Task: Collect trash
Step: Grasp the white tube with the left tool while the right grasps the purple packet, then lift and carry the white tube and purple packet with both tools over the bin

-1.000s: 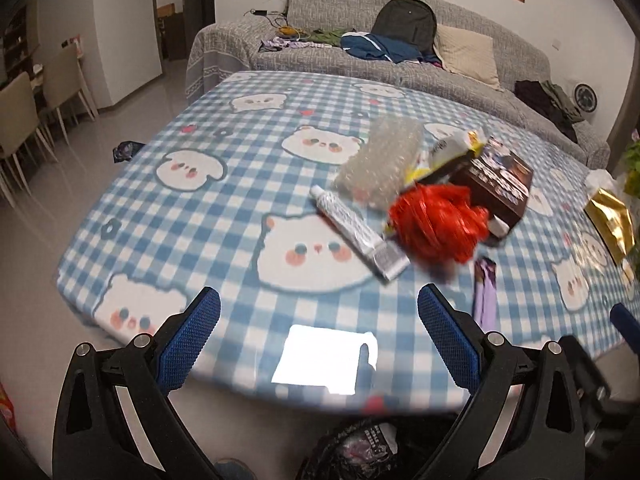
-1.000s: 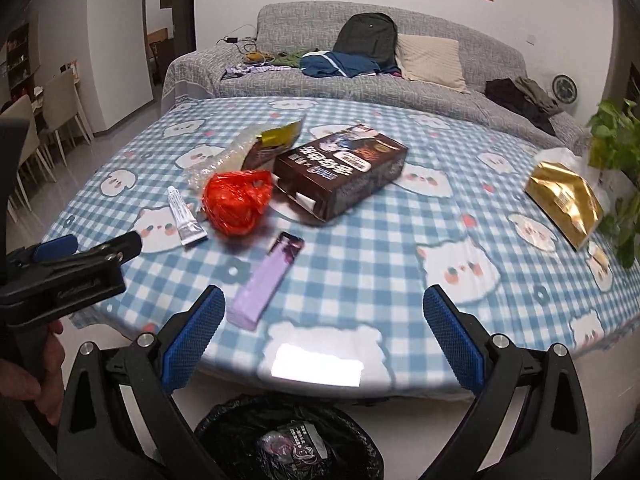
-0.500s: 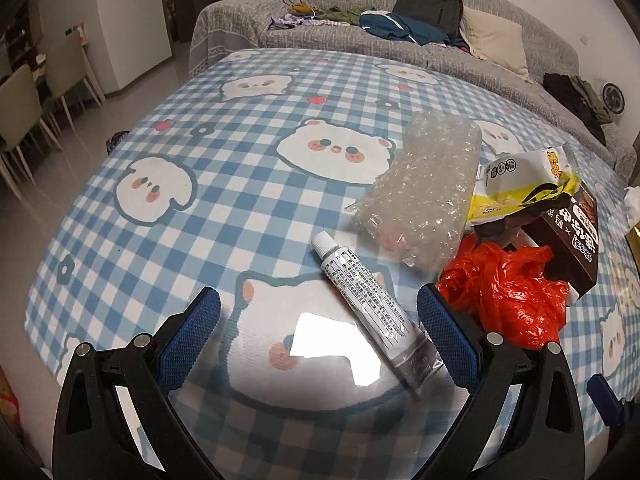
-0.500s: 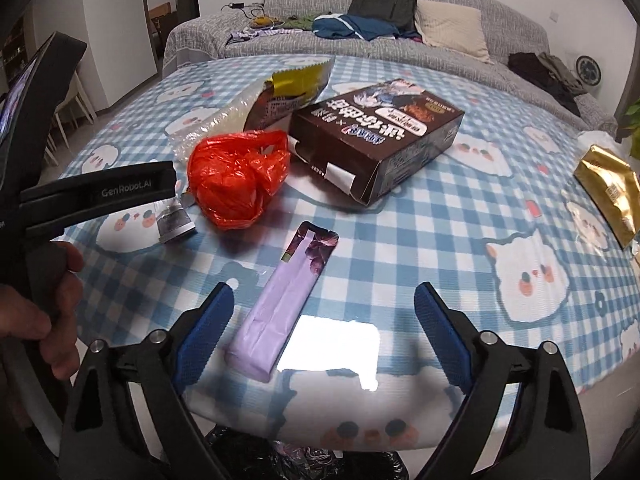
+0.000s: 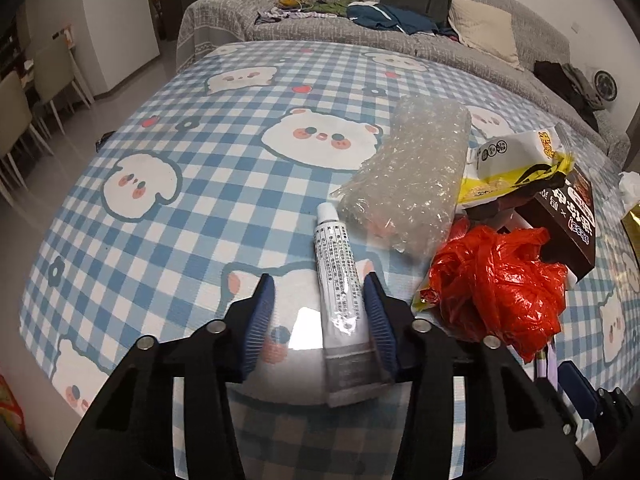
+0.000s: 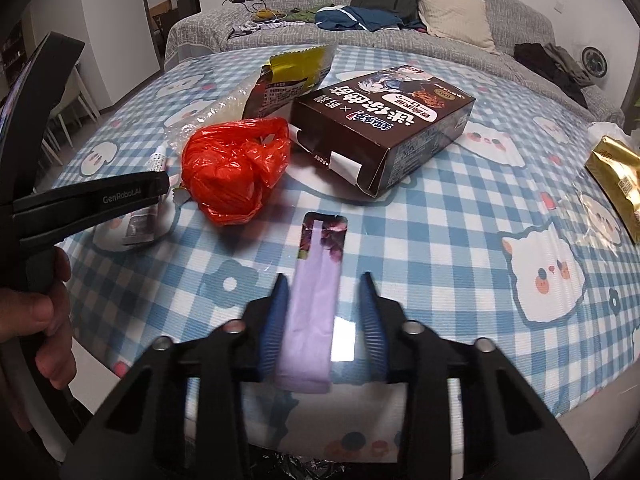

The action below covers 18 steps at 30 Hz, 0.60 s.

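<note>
Left wrist view: the white squeeze tube with grey printed text (image 5: 338, 280) lies on the blue-and-white checked tablecloth with bear faces (image 5: 180, 216), its long axis running near to far, white cap at the far end, flat crimped tail nearest the camera. That tail is blurred and partly washed out by a glare patch. The left gripper (image 5: 320, 292) straddles the tube; its jaws are closing, the right blue pad against the tube's edge, the left pad standing apart from it, so no firm pinch shows. Just right of the tube sits a crumpled red plastic bag (image 5: 496, 284), and beyond it a sheet of clear bubble wrap (image 5: 412, 176), a yellow-and-white snack wrapper (image 5: 516, 160) and a dark brown printed carton (image 5: 576, 220), cut off by the frame edge.

In the right wrist view the flat lilac wrapper with a dark printed end (image 6: 312, 312) lies lengthwise near to far, printed end away, near end at the table edge. The right gripper (image 6: 324, 296) brackets it, jaws closing, left pad at its edge, right pad clear. A hand (image 6: 40, 316) at far left grips the other tool's handle, which hides most of the tube. A gold foil pack (image 6: 616, 176) lies far right, well apart.
</note>
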Each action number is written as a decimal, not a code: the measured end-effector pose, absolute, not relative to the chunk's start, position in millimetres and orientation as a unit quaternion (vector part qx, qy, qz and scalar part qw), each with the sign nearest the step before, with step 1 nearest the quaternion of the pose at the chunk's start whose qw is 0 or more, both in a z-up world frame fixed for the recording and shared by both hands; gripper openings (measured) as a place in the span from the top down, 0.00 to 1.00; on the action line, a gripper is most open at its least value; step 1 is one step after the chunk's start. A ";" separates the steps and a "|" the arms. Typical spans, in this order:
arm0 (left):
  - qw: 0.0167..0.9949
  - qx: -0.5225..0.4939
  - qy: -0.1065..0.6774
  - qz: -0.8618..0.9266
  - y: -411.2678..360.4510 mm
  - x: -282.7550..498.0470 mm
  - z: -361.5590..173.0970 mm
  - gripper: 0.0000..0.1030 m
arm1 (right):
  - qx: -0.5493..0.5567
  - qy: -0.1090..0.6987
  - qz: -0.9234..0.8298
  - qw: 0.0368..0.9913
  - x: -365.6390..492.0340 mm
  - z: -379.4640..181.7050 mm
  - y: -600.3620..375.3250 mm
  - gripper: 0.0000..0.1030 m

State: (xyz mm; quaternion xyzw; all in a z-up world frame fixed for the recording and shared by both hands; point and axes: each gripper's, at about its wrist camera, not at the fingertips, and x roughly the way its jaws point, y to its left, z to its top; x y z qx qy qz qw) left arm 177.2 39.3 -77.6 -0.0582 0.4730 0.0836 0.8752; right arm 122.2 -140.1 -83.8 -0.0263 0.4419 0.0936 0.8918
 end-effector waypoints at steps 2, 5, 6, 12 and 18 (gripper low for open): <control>0.875 -0.058 0.474 0.079 38.7 175.7 -76.8 0.80 | -0.024 0.443 0.094 0.891 122.2 -83.5 -140.7 0.80; 0.875 -0.062 0.475 0.073 39.8 173.5 -76.3 0.80 | -0.024 0.442 0.095 0.892 121.8 -83.3 -141.4 0.82; 0.875 -0.062 0.475 0.072 40.0 173.2 -76.2 0.80 | -0.024 0.442 0.095 0.892 121.7 -83.2 -141.6 0.83; 0.875 -0.057 0.476 0.070 40.0 170.1 -75.6 0.80 | -0.024 0.442 0.091 0.892 121.7 -82.2 -143.1 0.83; 0.878 -0.056 0.471 0.066 40.0 166.0 -69.6 0.80 | -0.019 0.440 0.087 0.894 121.4 -79.2 -147.9 0.83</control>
